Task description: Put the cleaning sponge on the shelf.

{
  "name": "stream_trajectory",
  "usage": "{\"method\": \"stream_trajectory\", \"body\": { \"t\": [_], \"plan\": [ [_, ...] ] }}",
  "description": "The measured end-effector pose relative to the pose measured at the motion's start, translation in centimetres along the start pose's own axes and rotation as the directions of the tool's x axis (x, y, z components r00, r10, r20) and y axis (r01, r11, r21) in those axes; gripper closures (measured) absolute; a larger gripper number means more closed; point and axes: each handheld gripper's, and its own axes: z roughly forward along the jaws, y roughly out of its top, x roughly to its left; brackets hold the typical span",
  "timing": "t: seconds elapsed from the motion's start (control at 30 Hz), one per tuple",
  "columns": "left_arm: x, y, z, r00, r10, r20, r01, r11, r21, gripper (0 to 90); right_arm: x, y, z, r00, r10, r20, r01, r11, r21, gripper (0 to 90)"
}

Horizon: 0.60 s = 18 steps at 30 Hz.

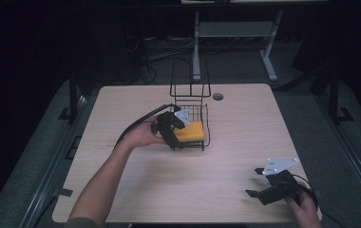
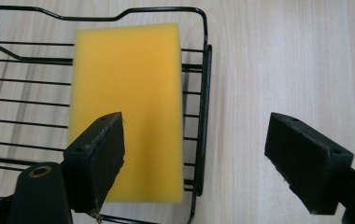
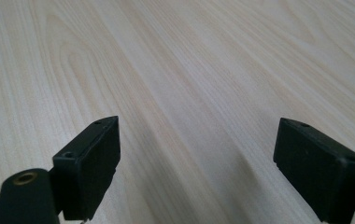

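Observation:
A yellow sponge [image 1: 191, 131] [image 2: 128, 107] lies flat in a black wire basket [image 1: 205, 124] [image 2: 204, 93] near the middle of the table. My left gripper [image 1: 174, 129] [image 2: 194, 154] hovers open right above the basket's edge, one jaw over the sponge and the other over bare table beyond the basket's rim. It holds nothing. At the table's near right corner my right gripper [image 1: 253, 183] [image 3: 196, 168] is open over bare wood, far from the basket.
The light wooden table [image 1: 245, 142] has a round cable hole [image 1: 218, 96] behind the basket. The basket's tall wire handle [image 1: 190, 80] rises at its far side. Desk legs and cables stand on the dark floor beyond the table.

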Motion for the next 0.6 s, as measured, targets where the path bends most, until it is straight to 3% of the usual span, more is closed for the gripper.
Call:
{"method": "stream_trajectory", "body": {
  "t": [0.6],
  "plan": [
    [-2.1, -0.8, -0.5, 0.9998, 0.017, 0.008, -0.017, 0.9998, -0.011, 19.8, 0.1, 0.0, 0.0, 1.0, -0.006, 0.0, 0.006, 1.0, 0.007, 14.4]
  ]
}}
